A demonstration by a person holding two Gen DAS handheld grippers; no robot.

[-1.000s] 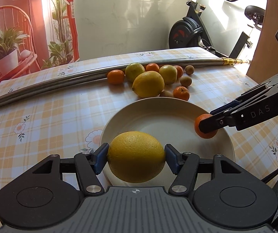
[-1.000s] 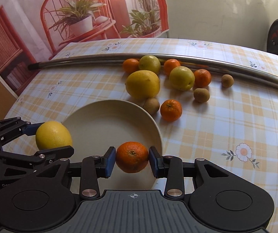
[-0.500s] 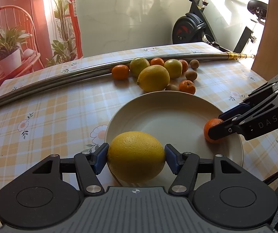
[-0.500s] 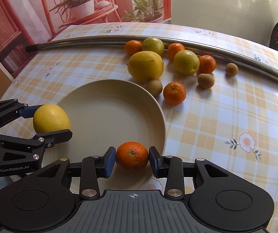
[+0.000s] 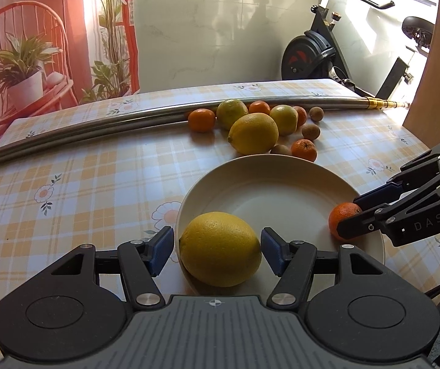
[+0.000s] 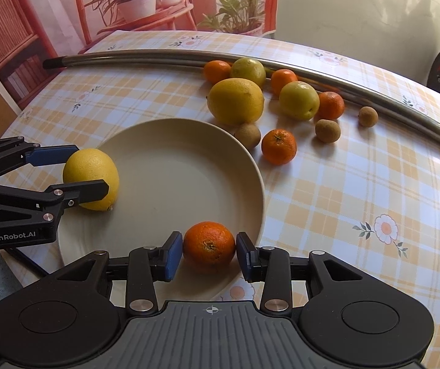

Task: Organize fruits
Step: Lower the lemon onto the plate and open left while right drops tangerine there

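I have a large lemon (image 5: 220, 249) sitting inside the near-left rim of the plate (image 6: 170, 153), and my left gripper (image 5: 217, 252) has its pads spread just clear of it on both sides, so it is let go. My right gripper (image 6: 209, 252) brackets a tangerine (image 6: 209, 243) at the plate's near-right edge; its pads look a hair off the skin on each side, so I judge that one released too, though the gap is thin. The main risk I see is rolling: both fruits rest on the sloped part of the plate close to the rim, and if I pull a gripper back at an angle a pad could brush the fruit and nudge it over the edge onto the tablecloth (image 6: 358, 184). The lemon seems likelier to roll inward. The remaining fruit pile (image 6: 269, 101) lies at the far side, against the metal pole (image 6: 158, 55), with a kiwi (image 6: 247, 135) touching the plate's far rim; reaching there carelessly could scatter the round ones toward the table edge.
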